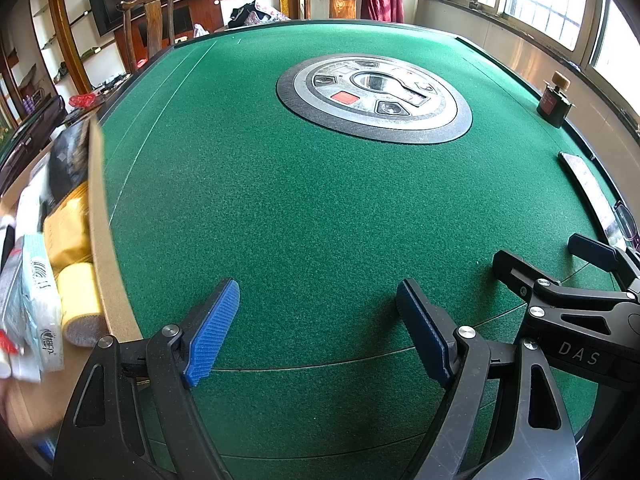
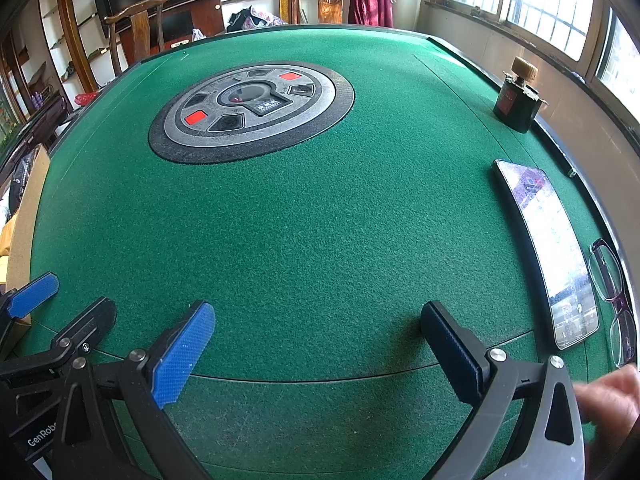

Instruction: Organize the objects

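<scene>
Green felt covers the worktop (image 2: 320, 240). Right of the wide-open, empty right claw (image 2: 316, 344) a phone (image 2: 552, 248) lies flat, long axis running away from it; glasses (image 2: 612, 292) beyond. Left claw (image 1: 316, 328) gapes empty; "DAS", "GenRob" readable.

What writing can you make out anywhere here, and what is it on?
"DAS": right gripper, on its black body.
"GenRob", cut off by the frame edge: left gripper, on its body.
Panel display: too small to read.
Bottle label: blurred.
Packets: print unreadable.
</scene>
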`<action>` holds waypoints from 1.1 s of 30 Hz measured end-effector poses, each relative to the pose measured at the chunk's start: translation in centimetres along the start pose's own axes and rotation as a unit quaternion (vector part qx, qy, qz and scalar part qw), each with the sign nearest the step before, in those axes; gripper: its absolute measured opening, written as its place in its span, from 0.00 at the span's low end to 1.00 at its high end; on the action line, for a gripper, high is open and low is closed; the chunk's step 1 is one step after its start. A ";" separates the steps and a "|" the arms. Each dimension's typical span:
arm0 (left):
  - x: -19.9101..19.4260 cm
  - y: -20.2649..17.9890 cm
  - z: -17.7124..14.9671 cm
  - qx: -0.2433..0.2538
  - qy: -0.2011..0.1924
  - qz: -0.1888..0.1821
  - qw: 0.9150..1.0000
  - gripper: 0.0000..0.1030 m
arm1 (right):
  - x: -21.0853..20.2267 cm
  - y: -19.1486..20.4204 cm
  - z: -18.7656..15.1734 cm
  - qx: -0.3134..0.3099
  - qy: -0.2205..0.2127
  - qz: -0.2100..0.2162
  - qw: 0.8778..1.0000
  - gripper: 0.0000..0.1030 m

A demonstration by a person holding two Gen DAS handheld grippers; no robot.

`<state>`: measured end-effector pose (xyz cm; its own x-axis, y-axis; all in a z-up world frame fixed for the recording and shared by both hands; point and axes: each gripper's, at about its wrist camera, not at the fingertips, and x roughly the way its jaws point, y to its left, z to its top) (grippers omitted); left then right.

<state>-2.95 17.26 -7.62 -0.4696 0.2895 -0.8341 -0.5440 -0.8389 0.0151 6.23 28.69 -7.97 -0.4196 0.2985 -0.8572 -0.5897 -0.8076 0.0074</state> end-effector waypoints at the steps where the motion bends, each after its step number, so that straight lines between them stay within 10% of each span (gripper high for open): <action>1: 0.0 0.0 0.0 0.000 0.000 0.000 1.000 0.80 | 0.0 0.4 0.0 0.000 0.000 0.000 1.000 1.00; 7: 1.1 1.2 0.2 -0.021 0.016 0.004 1.000 1.00 | 0.1 0.0 -0.2 0.001 0.001 -0.001 1.000 1.00; 33: 1.3 1.2 0.2 -0.023 0.017 0.004 1.000 1.00 | 1.0 0.1 0.7 -0.001 0.006 -0.001 1.000 1.00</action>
<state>-4.33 16.75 -8.55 -0.4491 0.2675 -0.8525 -0.5073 -0.8618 -0.0031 5.25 29.28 -8.48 -0.4097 0.2945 -0.8634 -0.5900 -0.8074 0.0046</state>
